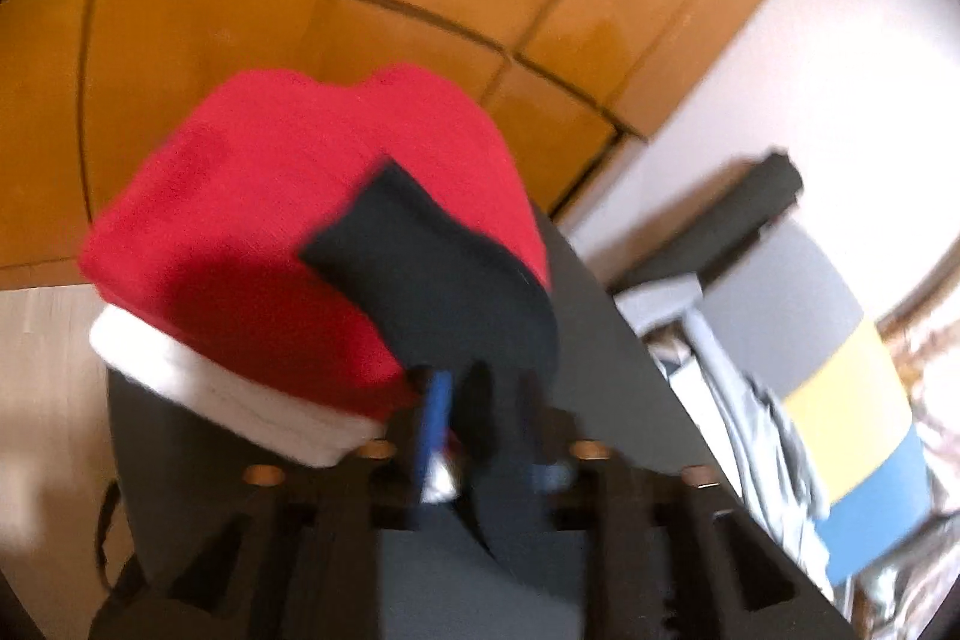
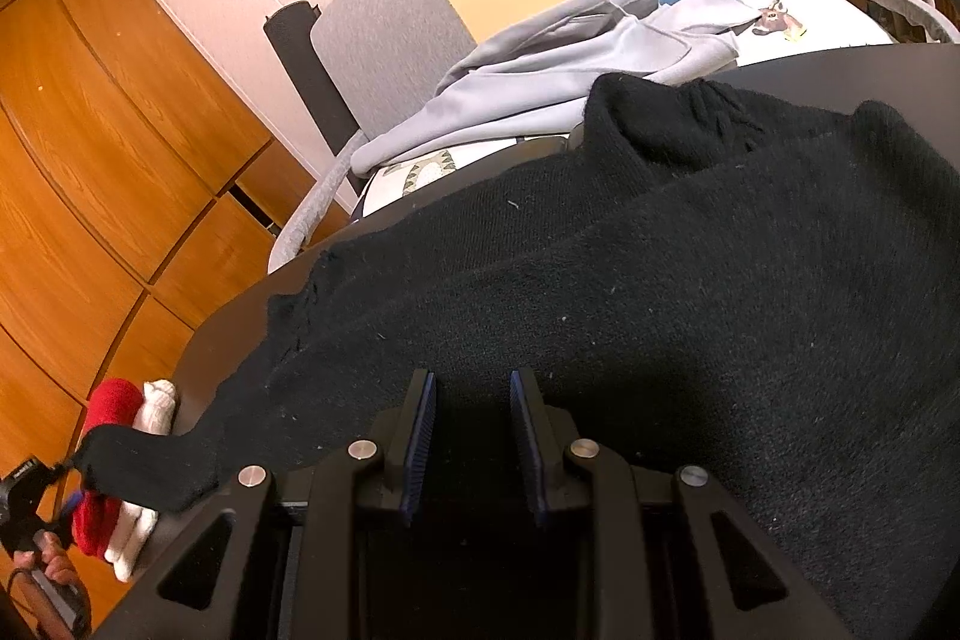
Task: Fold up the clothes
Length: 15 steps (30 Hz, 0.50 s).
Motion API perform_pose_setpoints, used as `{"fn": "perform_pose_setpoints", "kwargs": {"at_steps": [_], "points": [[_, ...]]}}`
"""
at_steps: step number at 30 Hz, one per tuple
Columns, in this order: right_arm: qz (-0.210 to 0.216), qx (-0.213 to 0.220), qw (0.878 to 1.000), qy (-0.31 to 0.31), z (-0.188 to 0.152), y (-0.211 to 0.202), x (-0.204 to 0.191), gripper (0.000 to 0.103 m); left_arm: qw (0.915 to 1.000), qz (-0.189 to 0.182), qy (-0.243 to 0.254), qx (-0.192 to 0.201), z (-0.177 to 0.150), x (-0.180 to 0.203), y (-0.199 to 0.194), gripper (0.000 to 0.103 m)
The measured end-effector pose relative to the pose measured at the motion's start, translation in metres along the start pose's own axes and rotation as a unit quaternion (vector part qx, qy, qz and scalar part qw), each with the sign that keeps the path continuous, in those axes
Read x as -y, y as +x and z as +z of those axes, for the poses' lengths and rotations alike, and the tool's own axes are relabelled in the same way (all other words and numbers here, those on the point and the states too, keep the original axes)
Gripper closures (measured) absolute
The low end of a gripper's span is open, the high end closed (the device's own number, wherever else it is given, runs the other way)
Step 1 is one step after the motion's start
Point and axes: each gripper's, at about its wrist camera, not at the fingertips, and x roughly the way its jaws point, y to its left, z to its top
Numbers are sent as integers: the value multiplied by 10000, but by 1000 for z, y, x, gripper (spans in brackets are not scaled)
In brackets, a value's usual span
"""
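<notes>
While I read the left wrist view, my left claw (image 1: 474, 400) clamps the black sweater's sleeve (image 1: 444, 292) over red and white folded cloth (image 1: 258, 244). Through the right wrist view, my right claw (image 2: 471, 436) hovers released above the black sweater (image 2: 660, 292) spread across the dark surface (image 2: 240, 322).

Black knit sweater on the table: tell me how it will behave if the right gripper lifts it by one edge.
The black knit sweater will probably be floppy: it already lies in soft folds, and its sleeve droops where the left gripper pinches it. The thick knit suggests moderate weight, likely sagging and trailing. It probably will not slip; the fuzzy surface should grip the right gripper.
</notes>
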Motion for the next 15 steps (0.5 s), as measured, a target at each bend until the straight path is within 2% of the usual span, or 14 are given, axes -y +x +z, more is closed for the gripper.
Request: {"fn": "perform_pose_setpoints", "kwargs": {"at_steps": [1, 3, 6, 8, 9, 10, 13, 15], "points": [[-6, 0, 10000, -5, 0, 0, 0, 77, 9997, 114, -51, 187, 3, -5, -3, 14], [-17, -1, 10000, -16, 0, 0, -1, 77, 9984, 311, -29, 463, 9, -9, -4, 11], [-29, 0, 10000, -23, 0, 1, -1, 77, 9980, 427, 403, 235, 17, -7, 12, 12], [-30, 2, 10000, -20, 0, 1, -2, 77, 9971, 483, 582, 110, 18, -3, 22, 32], [-27, 4, 10000, -17, 0, 0, -2, 77, 9966, 518, 638, 14, 18, -1, 27, 63], [-24, 5, 10000, -13, 0, 0, -2, 77, 9959, 583, 677, -131, 17, 0, 33, 84], [-26, 6, 10000, -11, -1, 0, -2, 77, 9964, 538, 570, -327, 16, 1, 40, 97], [-22, 8, 10000, -4, -1, 0, -3, 77, 9967, 467, 601, -279, 16, 7, 35, 98]]}}
